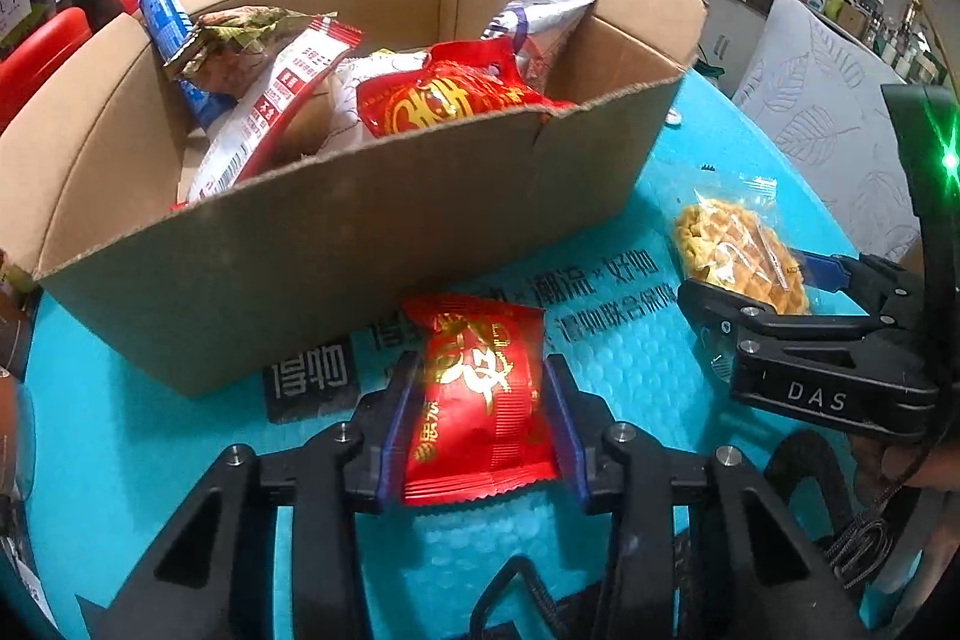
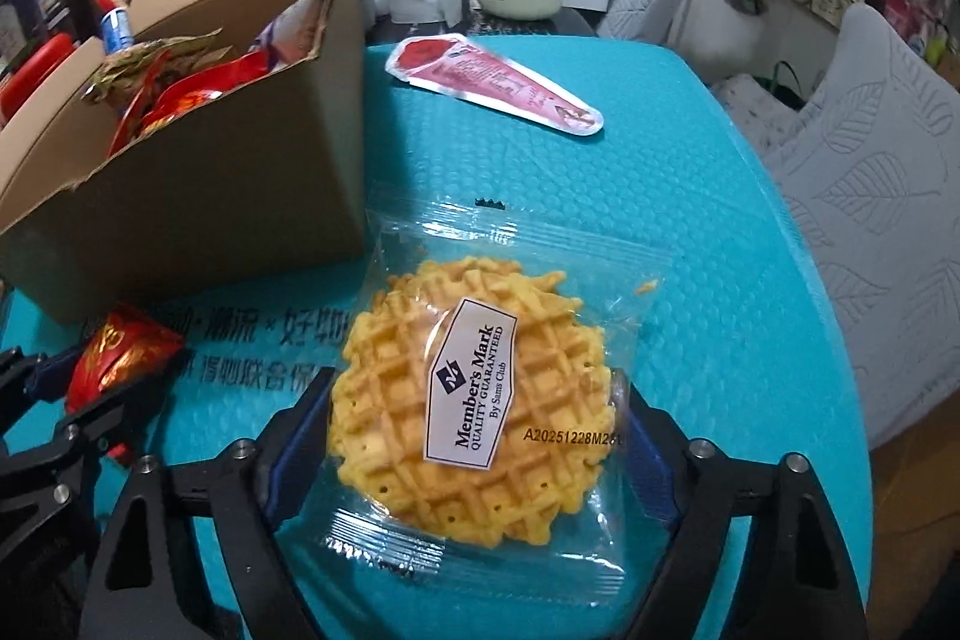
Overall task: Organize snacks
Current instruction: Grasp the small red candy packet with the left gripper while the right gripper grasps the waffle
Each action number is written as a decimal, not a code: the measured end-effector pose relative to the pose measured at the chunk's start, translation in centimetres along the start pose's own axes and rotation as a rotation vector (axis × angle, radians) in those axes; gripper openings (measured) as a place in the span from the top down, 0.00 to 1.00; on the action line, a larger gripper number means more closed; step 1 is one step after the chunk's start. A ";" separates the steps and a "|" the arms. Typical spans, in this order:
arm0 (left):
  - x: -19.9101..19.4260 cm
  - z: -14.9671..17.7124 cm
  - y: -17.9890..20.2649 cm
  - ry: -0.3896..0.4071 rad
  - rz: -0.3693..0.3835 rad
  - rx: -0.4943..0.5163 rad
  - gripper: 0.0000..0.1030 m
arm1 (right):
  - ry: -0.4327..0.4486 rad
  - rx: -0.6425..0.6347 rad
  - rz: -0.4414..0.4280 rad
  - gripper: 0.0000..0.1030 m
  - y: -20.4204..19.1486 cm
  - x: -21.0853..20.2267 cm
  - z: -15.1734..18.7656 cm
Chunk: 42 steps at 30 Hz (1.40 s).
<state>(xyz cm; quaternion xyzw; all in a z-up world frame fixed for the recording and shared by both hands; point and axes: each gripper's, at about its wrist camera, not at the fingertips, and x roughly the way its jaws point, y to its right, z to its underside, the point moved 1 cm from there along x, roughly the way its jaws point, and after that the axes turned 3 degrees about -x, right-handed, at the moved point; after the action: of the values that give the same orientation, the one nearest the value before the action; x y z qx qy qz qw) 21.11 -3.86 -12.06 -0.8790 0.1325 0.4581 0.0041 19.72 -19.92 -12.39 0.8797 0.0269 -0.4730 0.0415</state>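
Cardboard box (image 1: 336, 244), already crowded with packets, stands on the teal mat (image 2: 690, 220) just behind both grippers. Left gripper (image 1: 480, 418) pinches the red snack packet (image 1: 480, 394) by its sides; crinkly foil may slip on lifting. Right gripper (image 2: 474, 430) brackets the wrapped waffle (image 2: 468, 400), pad contact uncertain: squeezing risks cracking it

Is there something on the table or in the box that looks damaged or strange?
The cardboard box has a ragged, torn front edge, and its snacks are heaped unevenly, some poking above the rim. A pink cone-shaped packet lies alone on the teal mat, far from both grippers.
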 end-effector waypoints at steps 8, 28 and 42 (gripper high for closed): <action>-1.9 2.6 0.9 -0.029 0.007 0.037 0.61 | -0.014 -0.044 -0.048 0.20 -0.2 -0.9 1.2; -5.5 7.8 2.8 -0.094 0.045 0.105 0.61 | -0.037 -0.183 -0.122 0.07 -2.3 -4.8 7.6; -4.5 6.7 2.9 -0.063 0.027 0.119 0.63 | -0.009 -0.174 -0.111 0.22 -3.0 -4.9 7.3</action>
<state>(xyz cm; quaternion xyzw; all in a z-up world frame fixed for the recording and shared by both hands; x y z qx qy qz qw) 12.53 -4.75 -11.97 -0.8604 0.1710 0.4771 0.0544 10.72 -17.71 -12.43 0.8677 0.1163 -0.4745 0.0917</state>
